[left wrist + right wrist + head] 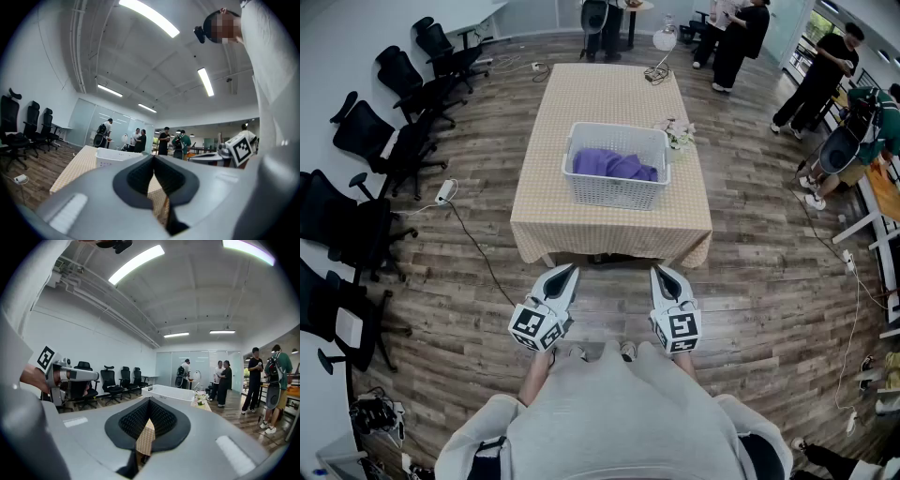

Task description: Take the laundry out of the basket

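I hold left gripper [571, 269] and right gripper [658, 271] closed, empty, off the table's [581, 94] near edge, laundry [614, 164] not yet lifted from the basket [617, 128].

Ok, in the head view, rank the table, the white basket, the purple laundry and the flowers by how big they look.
Largest to smallest:
1. table
2. white basket
3. purple laundry
4. flowers
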